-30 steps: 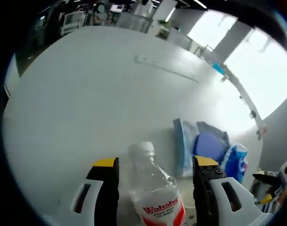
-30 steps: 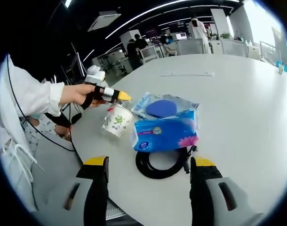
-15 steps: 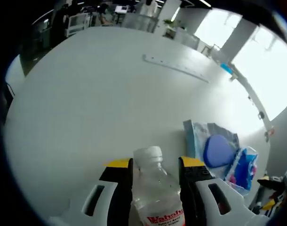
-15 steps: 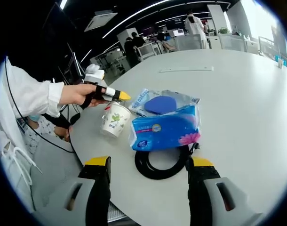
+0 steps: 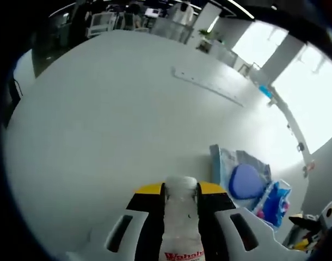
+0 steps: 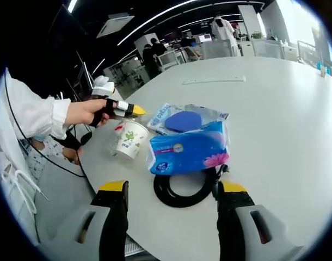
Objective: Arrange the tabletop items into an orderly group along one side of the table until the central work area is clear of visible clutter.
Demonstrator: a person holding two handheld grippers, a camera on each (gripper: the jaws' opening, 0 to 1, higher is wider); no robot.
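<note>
My left gripper [image 5: 180, 197] is shut on the neck of a clear plastic bottle [image 5: 180, 217] with a white cap and a red-lettered label. In the right gripper view a hand holds that left gripper [image 6: 130, 110] beside a white paper cup [image 6: 130, 140] near the table's edge. A blue tissue pack [image 6: 190, 152] lies on a black cable coil [image 6: 182, 193], with a clear packet holding a blue pad [image 6: 185, 120] behind it. My right gripper [image 6: 171, 190] stands open just short of the coil, holding nothing.
The round white table [image 5: 100, 109] stretches away bare except for a long white strip [image 5: 207, 84] far across it. The packet [image 5: 245, 179] and tissue pack [image 5: 275, 198] lie right of the bottle. A person's white sleeve [image 6: 35, 114] is at the left; desks and people stand in the background.
My left jaws, open on either side of the bottle a second ago, have come together on its neck. The right gripper has barely moved.
</note>
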